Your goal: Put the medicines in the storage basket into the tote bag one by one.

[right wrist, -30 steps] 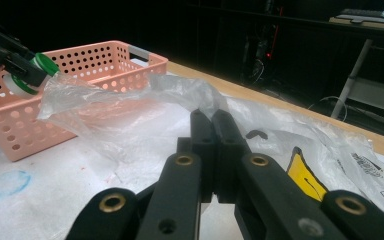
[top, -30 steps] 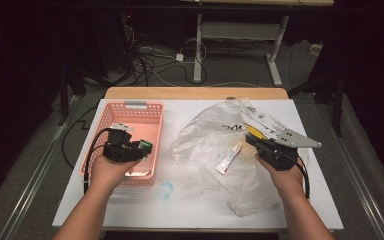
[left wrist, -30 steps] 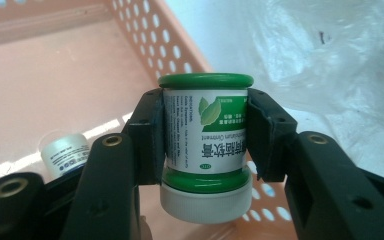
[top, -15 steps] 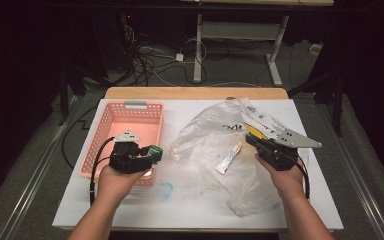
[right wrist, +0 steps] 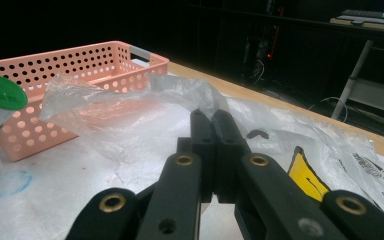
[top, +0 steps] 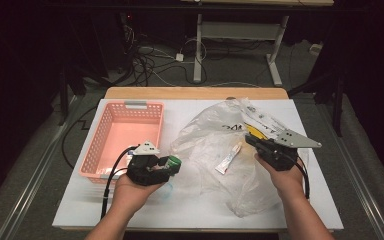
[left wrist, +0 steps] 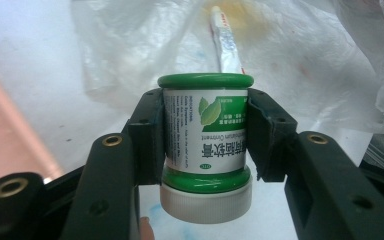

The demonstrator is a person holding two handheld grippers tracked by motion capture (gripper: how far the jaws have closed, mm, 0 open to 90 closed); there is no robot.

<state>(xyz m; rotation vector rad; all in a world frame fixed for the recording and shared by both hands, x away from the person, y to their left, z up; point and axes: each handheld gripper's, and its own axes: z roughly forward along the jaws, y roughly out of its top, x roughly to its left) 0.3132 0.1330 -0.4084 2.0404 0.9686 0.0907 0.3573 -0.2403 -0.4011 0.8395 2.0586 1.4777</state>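
The left gripper (left wrist: 206,137) clamps a small jar (left wrist: 206,142) across its body, one black pad pressed on each side of the label. The jar is a short cylinder with a green flanged end toward 12 o'clock in the left gripper view, a green band below, and a white ribbed cap (left wrist: 206,202) toward 6 o'clock. Its white label carries green leaf artwork and printed text running sideways. In the high view the jar (top: 172,162) lies level in the left gripper (top: 164,166), just past the pink basket (top: 96,145) at the basket's 4 o'clock corner, above the white table (top: 190,210). A clear plastic bag (top: 215,145) lies at the jar's 3 o'clock, with a small tube (top: 228,158) on or under it. The right gripper (right wrist: 213,127) has its jaws fully together, pinching the bag's film; in the high view the right gripper (top: 256,142) sits on the bag's 3 o'clock side.
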